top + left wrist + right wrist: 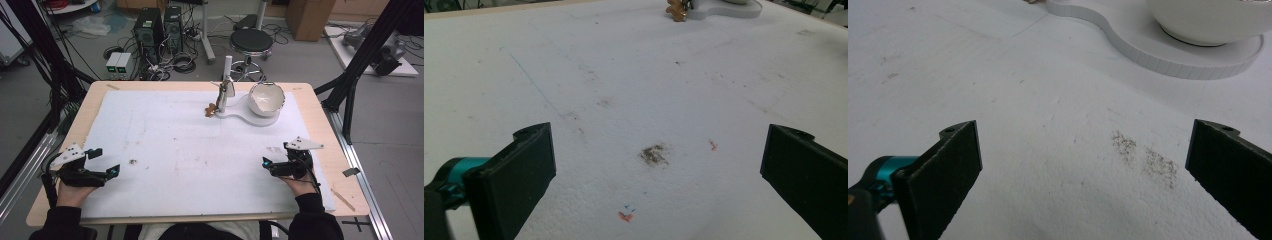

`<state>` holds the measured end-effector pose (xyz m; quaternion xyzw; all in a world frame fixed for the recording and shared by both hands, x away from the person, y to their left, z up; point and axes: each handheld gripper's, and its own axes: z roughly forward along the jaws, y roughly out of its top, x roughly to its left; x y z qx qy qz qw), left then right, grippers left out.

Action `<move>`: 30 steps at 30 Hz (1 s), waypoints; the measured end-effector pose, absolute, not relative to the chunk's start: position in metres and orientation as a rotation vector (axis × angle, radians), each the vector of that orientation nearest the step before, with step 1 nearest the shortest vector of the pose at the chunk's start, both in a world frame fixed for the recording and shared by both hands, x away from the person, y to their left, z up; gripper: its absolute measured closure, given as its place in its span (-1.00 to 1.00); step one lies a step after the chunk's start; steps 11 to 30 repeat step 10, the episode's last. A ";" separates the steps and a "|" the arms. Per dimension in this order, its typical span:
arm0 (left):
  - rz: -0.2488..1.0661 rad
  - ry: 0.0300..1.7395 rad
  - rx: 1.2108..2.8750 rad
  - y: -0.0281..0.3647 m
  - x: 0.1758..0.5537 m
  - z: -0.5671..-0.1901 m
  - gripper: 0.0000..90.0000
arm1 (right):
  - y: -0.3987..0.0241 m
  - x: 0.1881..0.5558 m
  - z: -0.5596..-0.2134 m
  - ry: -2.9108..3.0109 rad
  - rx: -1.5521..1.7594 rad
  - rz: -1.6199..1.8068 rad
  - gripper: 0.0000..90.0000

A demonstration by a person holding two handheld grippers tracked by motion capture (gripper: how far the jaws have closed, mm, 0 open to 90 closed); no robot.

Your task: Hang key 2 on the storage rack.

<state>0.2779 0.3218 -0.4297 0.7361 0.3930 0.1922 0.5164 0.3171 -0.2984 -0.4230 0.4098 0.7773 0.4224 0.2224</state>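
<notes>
A white bowl (266, 98) stands on a curved white base (240, 114) at the far middle-right of the table. An upright white post (225, 90) rises from the base's left end, and a small brown object (210, 110) lies at its foot. My left gripper (105, 161) rests open near the front left corner, with nothing between its jaws (659, 135). My right gripper (276, 154) rests open at the front right and also holds nothing (1083, 130). It points toward the bowl (1208, 17) and the base (1148, 50). The brown object (676, 10) shows far off in the left gripper view.
A white foam sheet (175, 135) covers most of the wooden table (320, 105) and carries dark smudges (654, 155), (1148, 157). Black frame struts (357, 65) stand at both sides. Beyond the table are a stool (251, 40), computer towers (157, 27) and cables.
</notes>
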 end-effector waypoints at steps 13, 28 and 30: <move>0.466 0.947 1.777 0.323 0.280 -0.431 -0.96 | -0.308 0.303 -0.435 2.108 1.174 1.139 -0.99; 0.466 0.947 1.777 0.323 0.280 -0.431 -0.96 | -0.308 0.303 -0.435 2.108 1.174 1.139 -0.99; 0.466 0.947 1.777 0.323 0.280 -0.431 -0.96 | -0.308 0.303 -0.435 2.108 1.174 1.139 -0.99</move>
